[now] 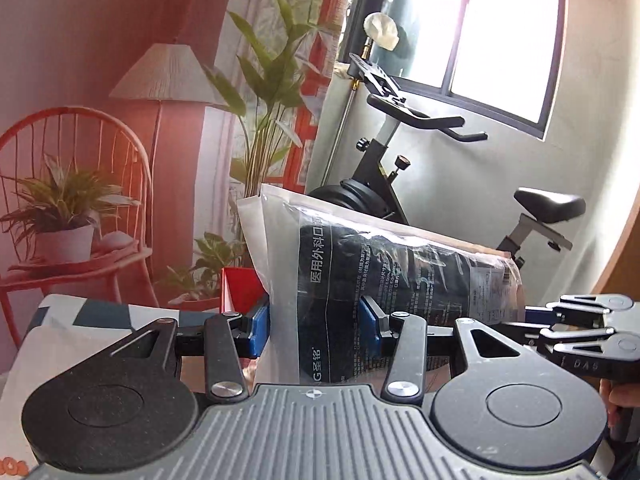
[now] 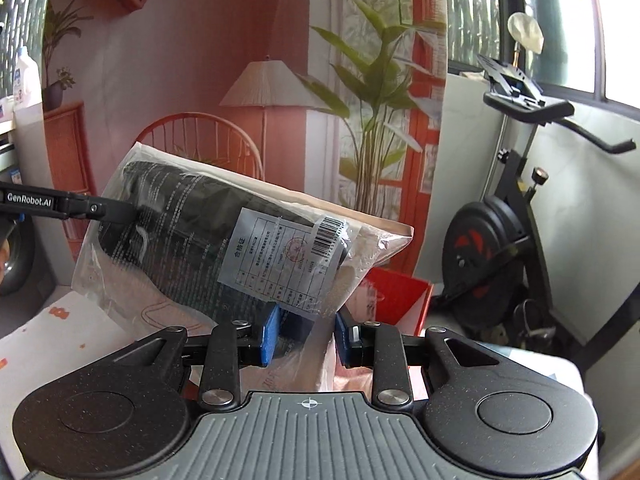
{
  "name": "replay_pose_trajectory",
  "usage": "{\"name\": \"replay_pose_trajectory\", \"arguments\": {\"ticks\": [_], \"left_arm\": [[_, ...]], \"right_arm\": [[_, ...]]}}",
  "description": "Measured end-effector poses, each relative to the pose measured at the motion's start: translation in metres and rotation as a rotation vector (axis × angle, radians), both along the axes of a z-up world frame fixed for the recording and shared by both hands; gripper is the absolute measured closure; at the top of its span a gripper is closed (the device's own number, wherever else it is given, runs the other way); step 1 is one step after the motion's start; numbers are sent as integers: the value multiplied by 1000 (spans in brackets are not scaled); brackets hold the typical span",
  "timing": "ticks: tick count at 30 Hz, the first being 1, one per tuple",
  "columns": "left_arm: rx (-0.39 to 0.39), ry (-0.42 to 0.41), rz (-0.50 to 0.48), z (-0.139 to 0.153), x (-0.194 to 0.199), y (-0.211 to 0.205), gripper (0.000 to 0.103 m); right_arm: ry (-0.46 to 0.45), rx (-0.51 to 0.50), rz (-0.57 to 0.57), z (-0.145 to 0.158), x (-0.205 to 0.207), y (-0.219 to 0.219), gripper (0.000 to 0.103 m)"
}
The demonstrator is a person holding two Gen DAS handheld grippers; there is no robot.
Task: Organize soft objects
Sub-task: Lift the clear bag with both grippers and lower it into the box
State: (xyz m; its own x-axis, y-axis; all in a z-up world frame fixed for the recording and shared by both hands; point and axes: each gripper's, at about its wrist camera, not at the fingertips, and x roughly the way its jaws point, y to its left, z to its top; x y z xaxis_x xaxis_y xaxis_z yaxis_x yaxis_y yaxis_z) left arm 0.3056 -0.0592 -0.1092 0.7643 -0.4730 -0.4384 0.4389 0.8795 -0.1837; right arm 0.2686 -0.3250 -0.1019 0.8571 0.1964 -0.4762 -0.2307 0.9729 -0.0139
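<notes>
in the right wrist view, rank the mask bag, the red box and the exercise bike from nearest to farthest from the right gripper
1. mask bag, between the right gripper fingers.
2. red box, just behind, slightly right.
3. exercise bike, far right by the window.

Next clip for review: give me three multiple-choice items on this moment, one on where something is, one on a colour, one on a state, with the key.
1. Where is the red box?
A. Behind the clear bag of black masks
B. On the exercise bike
C. On the window ledge

2. What colour are the gripper finger pads?
A. Green
B. Blue
C. White

3. How is the bag held?
A. Lying flat, untouched
B. By the left gripper alone
C. By both, the right gripper too

Key: 1 A, it shows past the bag's edge; 2 B, both views show blue; 3 C, each gripper pinches an end, bag lifted.
</notes>
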Motion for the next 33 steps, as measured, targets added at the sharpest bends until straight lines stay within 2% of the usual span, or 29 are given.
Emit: {"name": "replay_pose_trajectory", "arguments": {"ticks": [5,13,18,24,27,31,33], "left_arm": [[6,1,12,-3,39,-14,55],[42,40,37,-26,99,-35,55],[65,63,45,-45,125,-44,55],[109,89,48,-62,144,-53,54],[166,119,49,-71,152,-59,51],[188,142,52,-77,155,-56,41],[194,150,51,-77,156,-55,41]], "right_arm": [[-11,-64,4,-8,40,-4,76],[2,-229,30,-45,112,-3,77],[12,-250,20,-60,144,-8,78],[16,-315,-29,-83,164,-12,85],[42,-315,-26,-95,168,-13,93],[67,-314,-8,-100,167,-7,93],[77,-304,-2,-99,167,-5,93]]}}
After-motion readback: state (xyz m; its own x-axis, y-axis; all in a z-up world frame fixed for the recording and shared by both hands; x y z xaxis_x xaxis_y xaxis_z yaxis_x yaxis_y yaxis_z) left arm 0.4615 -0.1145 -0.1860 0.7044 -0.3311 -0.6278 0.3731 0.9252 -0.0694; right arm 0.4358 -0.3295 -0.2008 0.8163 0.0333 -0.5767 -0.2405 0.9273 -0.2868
